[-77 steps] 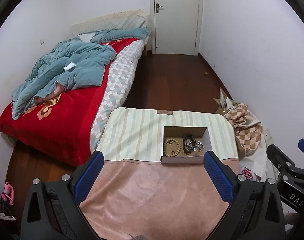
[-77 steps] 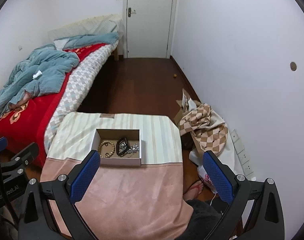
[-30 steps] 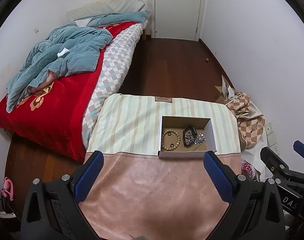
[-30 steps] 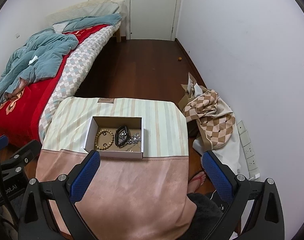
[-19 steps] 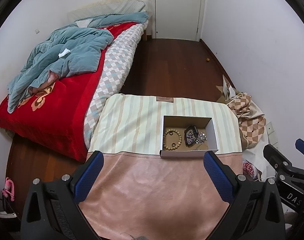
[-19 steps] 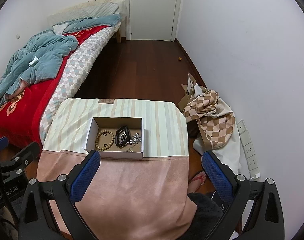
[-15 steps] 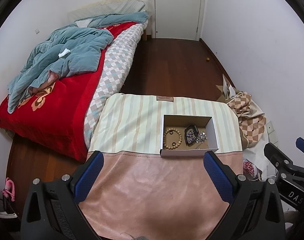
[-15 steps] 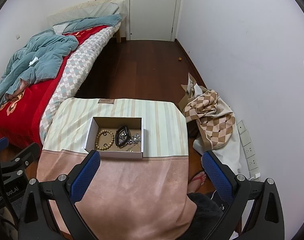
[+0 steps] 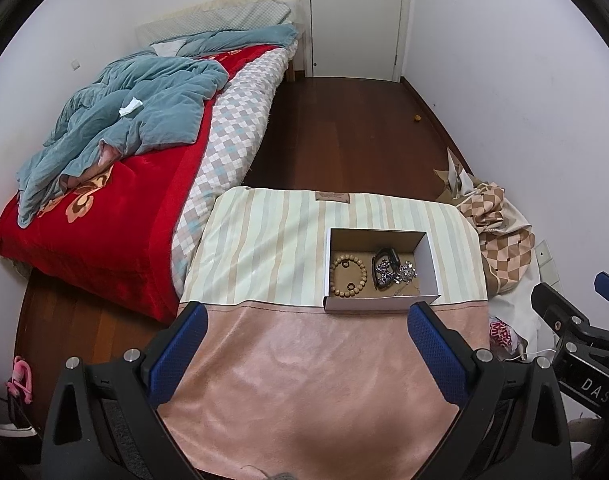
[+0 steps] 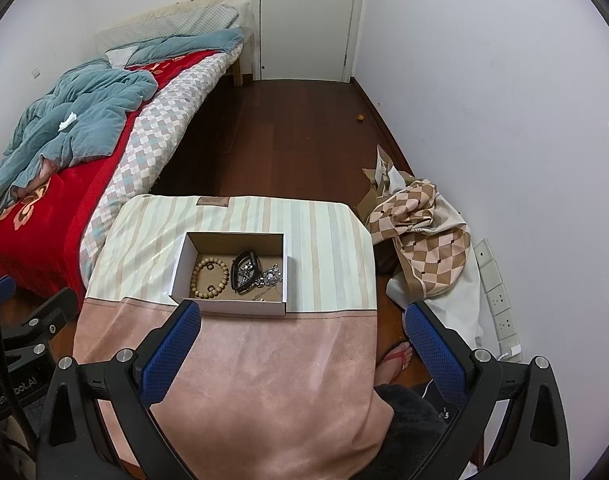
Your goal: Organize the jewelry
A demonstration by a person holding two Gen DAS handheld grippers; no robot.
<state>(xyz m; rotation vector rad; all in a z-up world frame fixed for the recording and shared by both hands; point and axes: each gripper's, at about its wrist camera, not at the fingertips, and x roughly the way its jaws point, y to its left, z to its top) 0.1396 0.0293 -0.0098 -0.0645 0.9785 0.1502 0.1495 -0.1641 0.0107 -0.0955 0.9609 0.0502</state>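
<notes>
Ahead of both jaws: a table point(image 9: 288, 360) draped in a pink and striped cloth, with an open cardboard box point(image 9: 378, 304) point(image 10: 228, 307) on it.
Box position: just beyond the left gripper point(image 9: 306, 334), nearer its right jaw; just beyond the right gripper point(image 10: 302, 332), nearer its left jaw.
Box contents: a wooden bead bracelet point(image 9: 348, 276) point(image 10: 209, 275) on the side toward the bed, a black band point(image 9: 384, 268) point(image 10: 244, 270) in the middle, and a silvery sparkling tangle of jewelry point(image 9: 402, 272) point(image 10: 270, 276) touching the band.
Left gripper state: jaws spread wide, released, above the pink cloth.
Right gripper state: jaws likewise spread wide and released.
Far left of the jaws: a bed point(image 9: 104, 216) with a red blanket and a rumpled teal quilt point(image 9: 132, 120).
Right of the table: a checkered cloth heap point(image 10: 424, 224) on the floor.
</notes>
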